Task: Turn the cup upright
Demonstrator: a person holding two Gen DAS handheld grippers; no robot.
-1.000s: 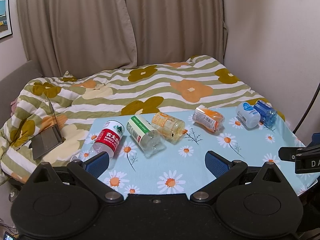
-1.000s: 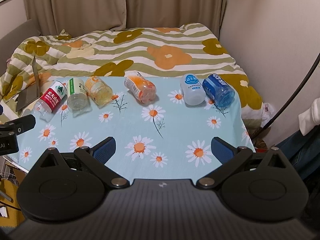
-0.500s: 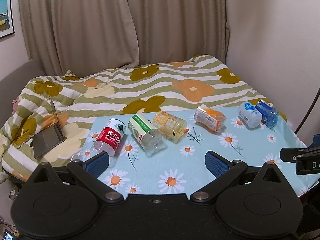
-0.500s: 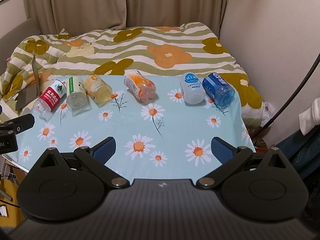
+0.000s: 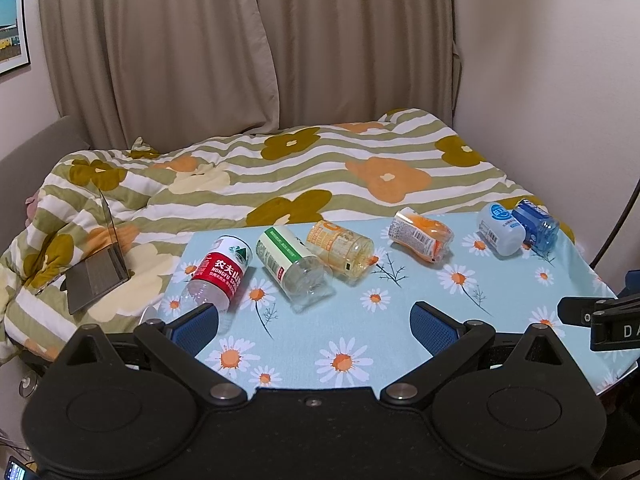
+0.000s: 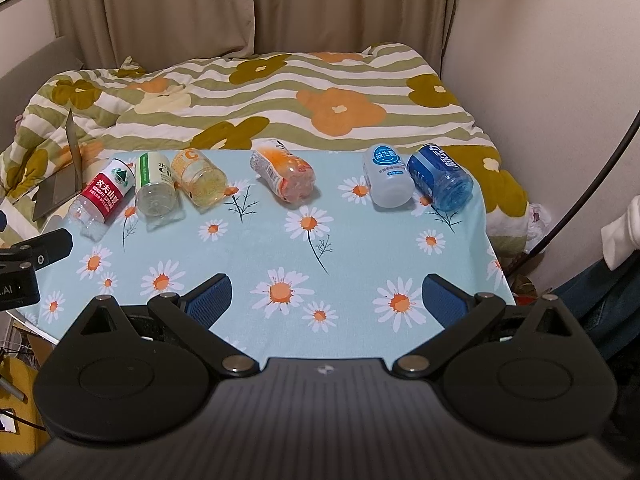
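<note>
Several plastic bottles lie on their sides on the daisy-print table [image 5: 360, 332] [image 6: 344, 248]: a red-label one [image 5: 218, 274] [image 6: 104, 196], a green-label one [image 5: 290, 266] [image 6: 154, 186], a yellow one [image 5: 340, 248] [image 6: 200, 178], an orange one [image 5: 420, 234] [image 6: 284, 176], a white one [image 5: 500, 230] [image 6: 386, 180] and a blue one [image 5: 534, 226] [image 6: 440, 178]. My left gripper [image 5: 314, 322] is open and empty over the near left part of the table. My right gripper [image 6: 326, 300] is open and empty over the near edge.
A bed with a flowered, striped quilt [image 5: 280, 168] lies behind the table. A grey laptop [image 5: 98, 268] sits on the quilt at the left. Curtains and a wall stand at the back and right. A dark cable [image 6: 592, 184] runs down the right side.
Both grippers have drifted slightly; the left wrist view has tilted up a little. The bottles have not moved and both grippers stay open.
</note>
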